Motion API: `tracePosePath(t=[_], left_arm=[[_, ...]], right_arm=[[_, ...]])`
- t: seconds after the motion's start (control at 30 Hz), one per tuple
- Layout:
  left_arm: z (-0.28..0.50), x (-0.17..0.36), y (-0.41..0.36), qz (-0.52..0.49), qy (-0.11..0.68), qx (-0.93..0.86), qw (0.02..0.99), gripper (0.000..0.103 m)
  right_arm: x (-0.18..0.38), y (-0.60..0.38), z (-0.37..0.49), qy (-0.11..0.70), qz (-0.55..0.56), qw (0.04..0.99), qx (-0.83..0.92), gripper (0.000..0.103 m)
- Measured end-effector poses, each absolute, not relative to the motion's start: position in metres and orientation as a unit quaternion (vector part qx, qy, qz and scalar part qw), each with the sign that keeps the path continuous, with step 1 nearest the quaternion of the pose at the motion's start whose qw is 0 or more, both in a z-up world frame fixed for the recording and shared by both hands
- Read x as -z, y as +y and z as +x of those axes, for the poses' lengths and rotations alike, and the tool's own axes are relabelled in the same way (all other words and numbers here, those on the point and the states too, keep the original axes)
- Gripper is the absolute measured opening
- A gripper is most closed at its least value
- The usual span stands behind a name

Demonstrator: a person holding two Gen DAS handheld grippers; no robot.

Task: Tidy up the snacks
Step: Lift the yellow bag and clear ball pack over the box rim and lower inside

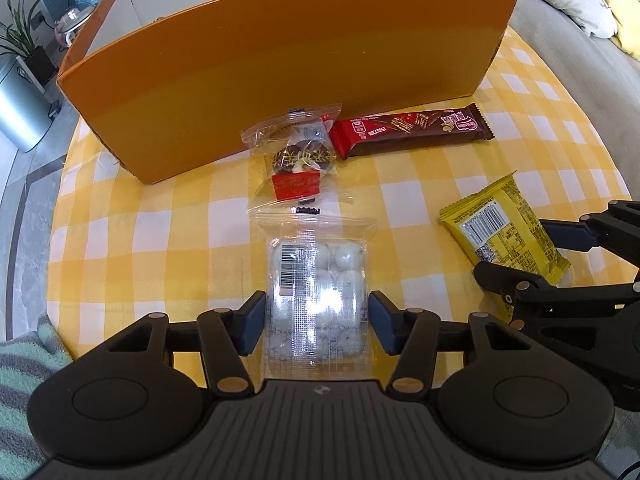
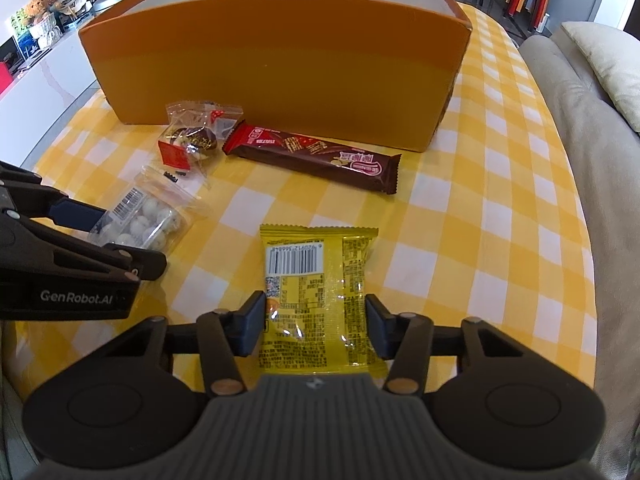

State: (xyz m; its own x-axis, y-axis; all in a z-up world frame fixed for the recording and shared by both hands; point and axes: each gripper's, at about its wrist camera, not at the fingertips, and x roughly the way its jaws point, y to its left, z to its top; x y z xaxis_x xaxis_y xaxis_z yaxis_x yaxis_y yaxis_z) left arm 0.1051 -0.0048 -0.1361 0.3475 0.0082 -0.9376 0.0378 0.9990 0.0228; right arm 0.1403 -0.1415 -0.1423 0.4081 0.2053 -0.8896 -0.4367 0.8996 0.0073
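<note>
Left gripper (image 1: 317,322) straddling clear pack of white candy balls (image 1: 316,276); pads close on both sides, contact uncertain. Right gripper (image 2: 316,326) straddling yellow snack packet (image 2: 318,292); left pad at packet edge, right pad just beside it, firm pinch not confirmed. Both packs flat on yellow checked tablecloth (image 1: 160,240), near side. Farther off: chocolate cookie bag (image 1: 298,156), brown wafer bar (image 1: 416,132) to its right, both just before orange box (image 1: 280,64).
</note>
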Motion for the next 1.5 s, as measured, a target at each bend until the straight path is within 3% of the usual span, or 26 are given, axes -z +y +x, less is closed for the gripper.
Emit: tracePosePath(t=[0.7, 1.5], left_arm=[[0.099, 0.093, 0.009, -0.060, 0.536, 0.037, 0.841, 0.058], [0.152, -0.032, 0.029, -0.063, 0.375, 0.047, 0.924, 0.059]], right_arm=[[0.110, -0.152, 0.131, 0.488, -0.086, 0.850, -0.179, 0.050], [-0.008, -0.140, 0.192, 0.361, -0.059, 0.910, -0.196, 0.050]])
